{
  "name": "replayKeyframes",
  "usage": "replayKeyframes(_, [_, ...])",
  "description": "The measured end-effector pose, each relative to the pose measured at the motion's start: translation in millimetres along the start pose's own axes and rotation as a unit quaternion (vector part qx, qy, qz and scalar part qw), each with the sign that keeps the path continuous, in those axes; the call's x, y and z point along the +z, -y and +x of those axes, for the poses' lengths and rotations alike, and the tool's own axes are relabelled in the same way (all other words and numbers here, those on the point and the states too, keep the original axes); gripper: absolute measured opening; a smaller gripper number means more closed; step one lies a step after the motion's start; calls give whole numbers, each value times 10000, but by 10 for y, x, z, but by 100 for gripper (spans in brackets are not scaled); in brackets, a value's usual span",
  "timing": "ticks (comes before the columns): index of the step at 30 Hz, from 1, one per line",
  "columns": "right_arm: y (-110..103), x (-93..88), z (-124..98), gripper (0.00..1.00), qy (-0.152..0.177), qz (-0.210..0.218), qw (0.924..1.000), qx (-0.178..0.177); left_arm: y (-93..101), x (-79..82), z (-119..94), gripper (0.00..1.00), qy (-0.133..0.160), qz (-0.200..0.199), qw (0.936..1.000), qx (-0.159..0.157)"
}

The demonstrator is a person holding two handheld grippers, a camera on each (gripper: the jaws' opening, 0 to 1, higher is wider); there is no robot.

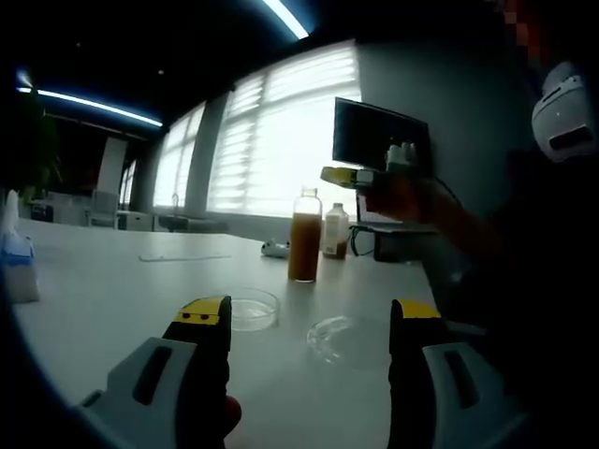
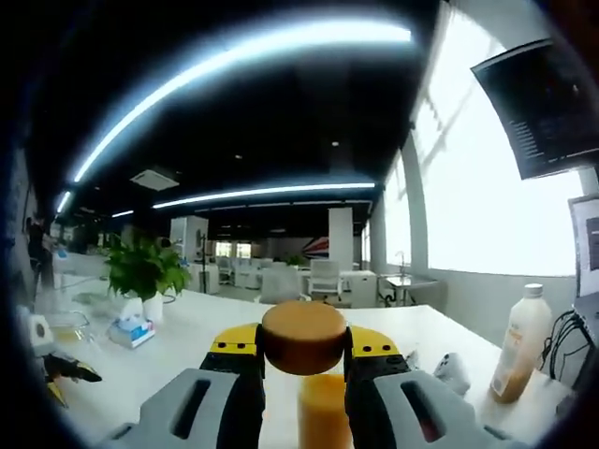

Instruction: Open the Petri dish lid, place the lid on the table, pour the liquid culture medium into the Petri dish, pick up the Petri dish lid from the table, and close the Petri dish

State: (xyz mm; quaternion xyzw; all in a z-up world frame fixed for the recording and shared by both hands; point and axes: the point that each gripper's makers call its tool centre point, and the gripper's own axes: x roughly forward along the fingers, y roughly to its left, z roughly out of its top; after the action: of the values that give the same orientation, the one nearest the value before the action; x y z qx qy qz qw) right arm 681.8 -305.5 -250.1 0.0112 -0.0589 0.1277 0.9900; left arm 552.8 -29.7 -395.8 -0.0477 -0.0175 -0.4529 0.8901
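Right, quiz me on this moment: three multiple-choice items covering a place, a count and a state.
1. Where is the lid?
A. On the Petri dish
B. On the table beside the dish
C. In a gripper

2. How many bottles stand on the table in the left gripper view?
A. One
B. Two
C. Four

3. What is the right gripper doing?
A. Open, empty
B. Shut on the lid
C. Shut on a brown-capped bottle

B: the lid lies on the table beside the Petri dish.
B: a tall bottle and a shorter bottle.
C: the right gripper clamps the brown-capped bottle.
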Motion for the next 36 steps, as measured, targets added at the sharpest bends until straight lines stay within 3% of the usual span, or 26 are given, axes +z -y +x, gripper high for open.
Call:
replayKeyframes(8, [-20, -138, -120, 28, -122, 132, 9998, 47, 7, -6, 1, 58, -7, -19, 10000, -11])
replayKeyframes(12, [-26, -161, -194, 28, -95, -82, 9999, 64, 18, -23, 7, 58, -44, -5, 10000, -29])
replayKeyframes(17, [-5, -211, -306, 28, -13, 150, 9999, 12, 16, -18, 5, 57, -32, -16, 10000, -16])
replayKeyframes(28, [34, -355, -403, 28, -134, 179, 9997, -27, 36, -28, 9, 57, -58, 7, 10000, -37])
replayKeyframes(33, [-24, -520, -440, 28, -268, 212, 9994, 49, 37, -28, 11, 57, -60, 15, 10000, -22])
replayKeyframes(36, [-89, -584, -435, 28, -329, 19, 9993, 156, 45, -37, 16, 57, -85, 20, 10000, -30])
